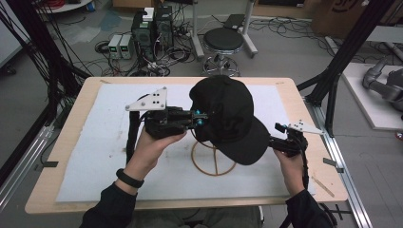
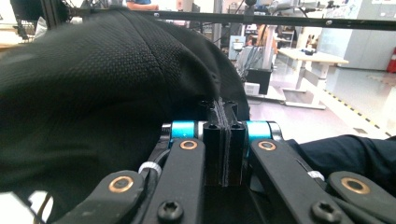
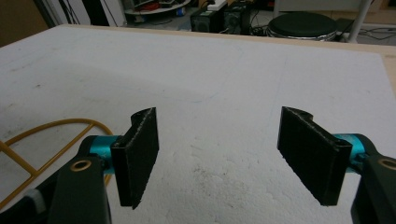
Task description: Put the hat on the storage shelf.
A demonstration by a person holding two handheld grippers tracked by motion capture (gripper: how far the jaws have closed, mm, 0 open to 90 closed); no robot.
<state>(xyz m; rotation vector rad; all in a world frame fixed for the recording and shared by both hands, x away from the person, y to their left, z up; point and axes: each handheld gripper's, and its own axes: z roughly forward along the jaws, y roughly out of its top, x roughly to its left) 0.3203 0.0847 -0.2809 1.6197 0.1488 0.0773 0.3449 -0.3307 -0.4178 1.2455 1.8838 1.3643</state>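
White padding covers the wooden surface [image 1: 95, 142]. Black cap [image 1: 228, 116] sits atop a yellow wire stand [image 1: 214, 164] near the middle, brim toward the person's right. Left hand-held gripper [image 1: 202, 118] has its jaws pressed together on the cap's fabric edge. Right hand-held gripper [image 1: 280, 127], just beside the brim, has jaws spread wide with nothing between them.

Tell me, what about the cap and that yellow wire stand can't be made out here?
- High view: the upper part of the stand is hidden under the cap, so whether the cap rests on it is unclear.
- Left gripper view: the cap blocks the table; the left gripper pinches a fold of its cloth.
- Right gripper view: the stand is cut off by the left edge, beside the open right gripper.
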